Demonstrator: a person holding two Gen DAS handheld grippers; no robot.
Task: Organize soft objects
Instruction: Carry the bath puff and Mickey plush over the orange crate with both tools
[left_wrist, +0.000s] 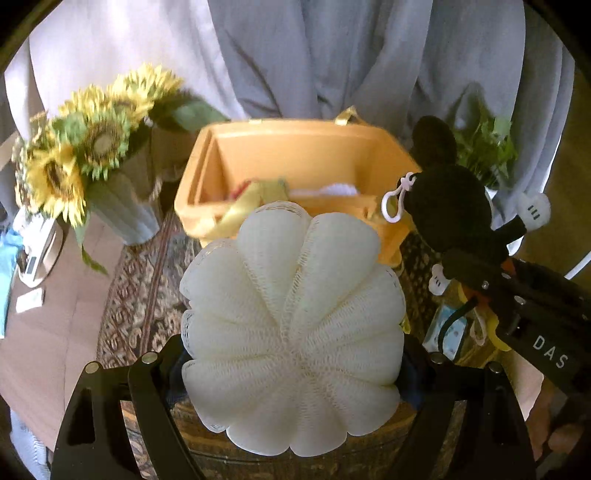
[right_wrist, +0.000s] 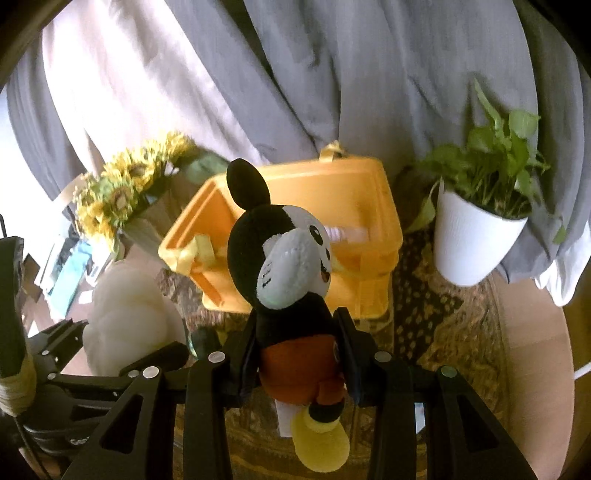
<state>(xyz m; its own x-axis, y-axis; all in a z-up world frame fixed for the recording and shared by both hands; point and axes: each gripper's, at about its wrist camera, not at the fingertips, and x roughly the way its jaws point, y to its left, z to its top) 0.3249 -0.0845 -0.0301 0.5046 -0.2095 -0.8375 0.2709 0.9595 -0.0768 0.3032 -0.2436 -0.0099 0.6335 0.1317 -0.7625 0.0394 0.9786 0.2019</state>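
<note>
The open orange plastic storage box stands on a patterned brown rug at the back of the tabletop, lid off, so soft things can be dropped in from above. Inside it, a yellow ribbon-like strip drapes over the near rim, and something white and fluffy and a bit of red lie on the floor of the box; what they are is too blurred to tell.

The cream-white mesh bath pouf, ribbed like a pumpkin, is clamped at its sides in the left gripper, held in the air just in front of the box. The grip is wide, probably because the mesh is bulky and springy.

The black-and-white plush mouse doll with red shorts and yellow shoes is pinched at the waist between the fingers of the right gripper, head up, near the box's front edge. A white clip loop hangs from its head.

Both are likely carried toward the box together.

A white pot of green leaves and a ribbed pale vase of sunflowers flank the box.
</note>
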